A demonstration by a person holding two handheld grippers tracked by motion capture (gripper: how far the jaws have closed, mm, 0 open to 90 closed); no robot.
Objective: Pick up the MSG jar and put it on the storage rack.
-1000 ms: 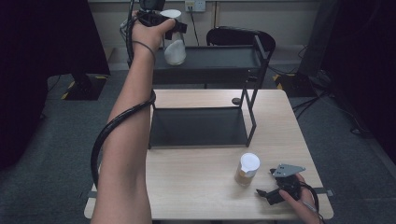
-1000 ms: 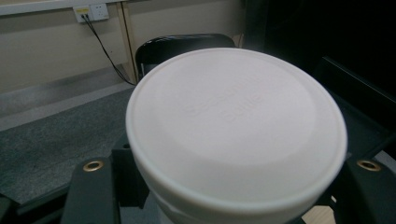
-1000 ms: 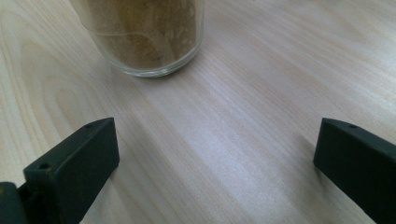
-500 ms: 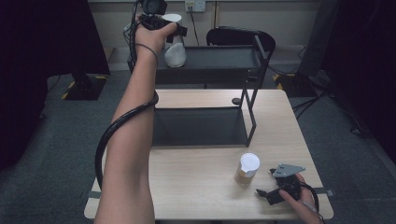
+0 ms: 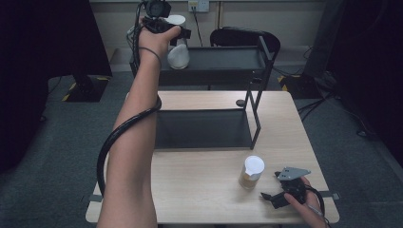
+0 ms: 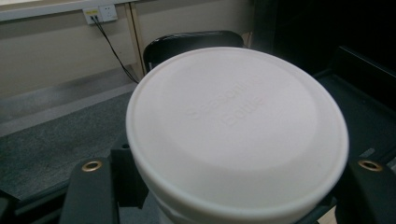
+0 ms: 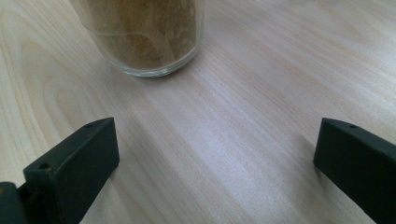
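A jar with a white lid stands at the left end of the black rack's top shelf; in the high view the jar looks pale under the lid. My left gripper reaches far out over it and is shut on the jar just below the lid, with one jaw on each side. Its jaws have just been opening a little, with the jar still between them. A second jar of brown powder stands on the wooden table. My right gripper rests open just right of it, jaws wide apart and holding nothing.
The rack's lower shelf sits on the table's far half, with upright posts at its right side. A small dark round object lies on the table behind the rack. A black chair stands beyond the rack.
The left gripper and its jar have sunk slightly toward the top shelf. The right gripper and the brown jar have not moved.
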